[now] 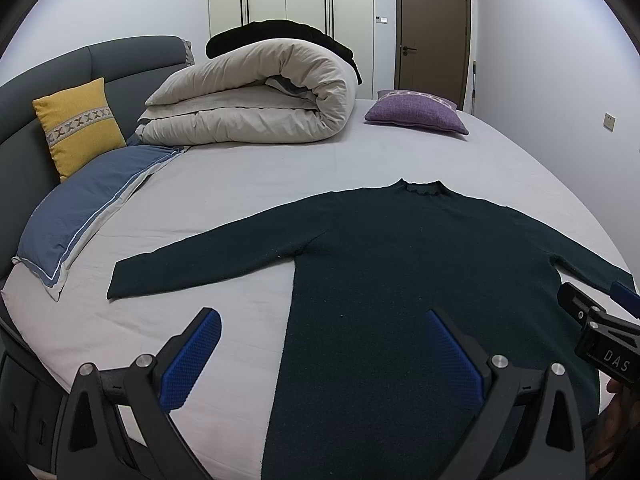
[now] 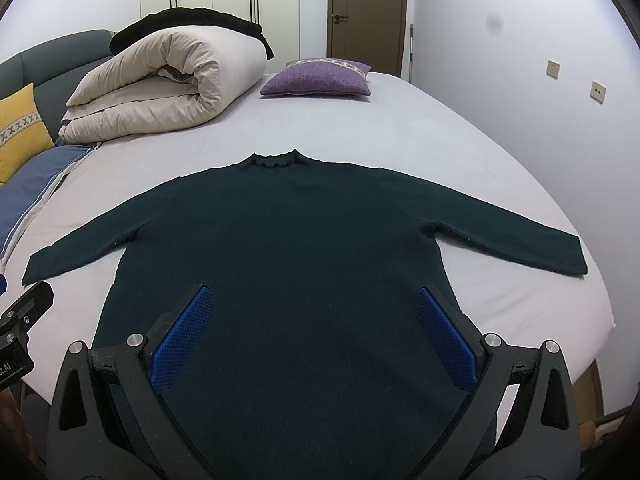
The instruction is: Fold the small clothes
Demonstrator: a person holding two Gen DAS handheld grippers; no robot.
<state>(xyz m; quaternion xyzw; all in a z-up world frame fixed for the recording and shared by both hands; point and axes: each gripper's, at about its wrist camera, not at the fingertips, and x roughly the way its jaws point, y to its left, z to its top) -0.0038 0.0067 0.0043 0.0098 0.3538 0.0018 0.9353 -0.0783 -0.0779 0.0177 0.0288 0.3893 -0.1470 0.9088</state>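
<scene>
A dark green long-sleeved sweater (image 1: 400, 280) (image 2: 296, 248) lies flat on the pale sheet, collar away from me, both sleeves spread sideways. My left gripper (image 1: 322, 320) hangs open above the sweater's left side edge: one blue pad over bare sheet, the other over the body. My right gripper (image 2: 316, 300) is open above the lower body of the sweater, nothing between its fingers. Part of the right gripper's black body (image 1: 600, 328) shows at the right edge of the left wrist view, and the left gripper's body (image 2: 20, 320) at the left edge of the right wrist view.
A rolled beige duvet (image 1: 256, 100) with a black garment (image 1: 280, 34) on top lies at the far side of the bed (image 1: 240, 184). A purple cushion (image 1: 416, 114), a yellow cushion (image 1: 78, 124) and a blue pillow (image 1: 80, 216) sit around it. The bed's right edge (image 2: 592, 280) drops off near the sleeve.
</scene>
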